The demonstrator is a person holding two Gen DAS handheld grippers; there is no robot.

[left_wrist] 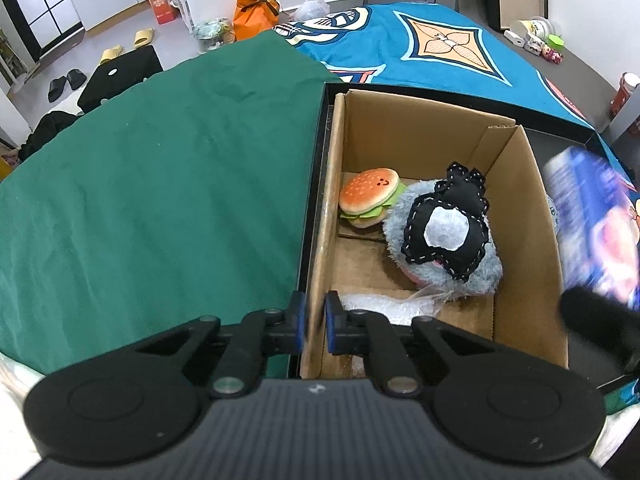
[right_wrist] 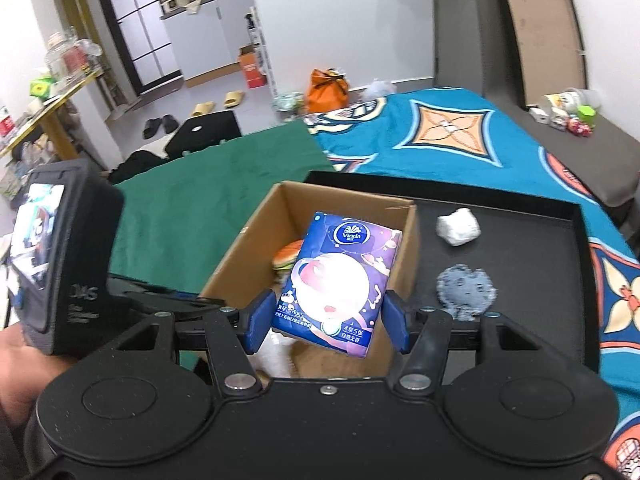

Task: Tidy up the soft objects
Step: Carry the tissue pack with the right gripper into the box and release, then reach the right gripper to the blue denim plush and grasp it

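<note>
The left gripper (left_wrist: 316, 322), with its blue-padded black fingers, is clamped on the near left wall of an open brown cardboard box (left_wrist: 536, 216), one pad outside the wall and one inside. The box sits in a shallow black rectangular tray (right_wrist: 532, 248), which lies on a bed covered partly by a dark green cloth (left_wrist: 160, 184) and partly by a turquoise patterned blanket (left_wrist: 440, 48). Inside the box, a small plush hamburger with an orange bun and green lettuce (left_wrist: 370, 196) rests against the left wall, touching a fluffy grey-blue round plush (left_wrist: 476, 276) on which a black stitched felt piece with a white patch (left_wrist: 448, 224) lies. A crinkled clear plastic bag (left_wrist: 384, 306) lies at the near end of the box floor. The right gripper (right_wrist: 328, 314) pinches a purple and blue soft tissue pack with a white round picture (right_wrist: 340, 280) between its blue pads, holding it tilted in the air above the box opening. In the tray to the right of the box, a crumpled white wad (right_wrist: 458, 226) and a flat grey-blue fuzzy patch (right_wrist: 466, 292) lie apart from each other.
</note>
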